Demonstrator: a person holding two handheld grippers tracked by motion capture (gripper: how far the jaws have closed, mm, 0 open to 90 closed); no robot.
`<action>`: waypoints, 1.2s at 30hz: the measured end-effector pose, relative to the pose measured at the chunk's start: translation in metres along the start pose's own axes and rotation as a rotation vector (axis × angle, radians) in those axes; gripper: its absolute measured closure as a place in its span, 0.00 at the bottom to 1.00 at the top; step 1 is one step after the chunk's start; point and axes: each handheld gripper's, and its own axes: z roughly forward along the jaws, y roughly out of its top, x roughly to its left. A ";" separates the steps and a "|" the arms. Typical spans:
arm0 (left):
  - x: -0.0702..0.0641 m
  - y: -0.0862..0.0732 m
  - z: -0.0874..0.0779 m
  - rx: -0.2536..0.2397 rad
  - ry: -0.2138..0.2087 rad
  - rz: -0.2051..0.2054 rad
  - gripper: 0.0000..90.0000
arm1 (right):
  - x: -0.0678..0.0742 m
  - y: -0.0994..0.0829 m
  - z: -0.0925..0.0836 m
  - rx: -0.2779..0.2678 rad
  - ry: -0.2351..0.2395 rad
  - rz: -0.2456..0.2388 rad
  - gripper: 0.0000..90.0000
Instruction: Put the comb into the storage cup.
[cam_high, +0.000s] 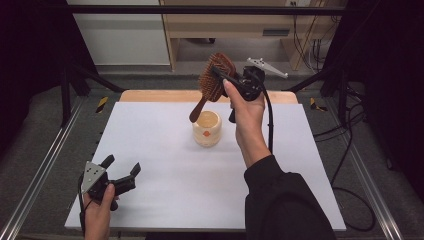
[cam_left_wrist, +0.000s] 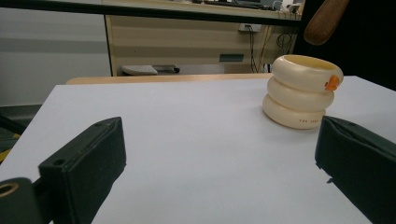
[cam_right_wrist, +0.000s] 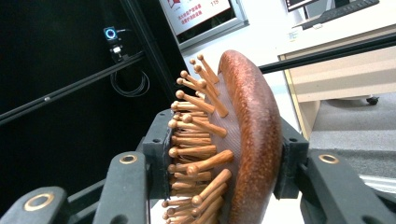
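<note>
Holding our right tool (cam_high: 222, 80) high above the far part of the desk (cam_high: 165, 150), we pinch a wooden hairbrush (cam_high: 214, 80) by its head. In the right gripper view the two black jaws press on the brush head (cam_right_wrist: 243, 140) from both sides: one against the side with the wooden bristles (cam_right_wrist: 196, 140), the other against the smooth brown back. The brush hangs tilted, with its handle pointing down toward a cream cup (cam_high: 207, 128), and the handle end is just above the cup's rim, a little to its left side in the high view. We cannot tell if the handle touches the rim. The cup stands upright on the white desk, near its middle and toward the far edge; it looks like three stacked rings and has a small orange mark near the top (cam_left_wrist: 332, 83).

Our left tool (cam_high: 121, 168) rests low at the near left corner of the desk, well apart from the cup. Its jaws are spread wide with nothing between them, and they point across the desk toward the cup.
</note>
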 end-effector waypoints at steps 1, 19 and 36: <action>0.000 0.000 0.000 0.001 -0.002 0.000 0.02 | 0.000 0.001 0.000 0.001 0.000 -0.001 0.58; 0.001 -0.001 0.003 0.004 -0.027 0.022 0.02 | 0.001 0.009 -0.004 -0.006 -0.029 -0.050 0.58; 0.001 -0.001 0.002 0.001 -0.035 0.031 0.02 | -0.010 0.007 0.002 0.011 -0.097 -0.105 0.57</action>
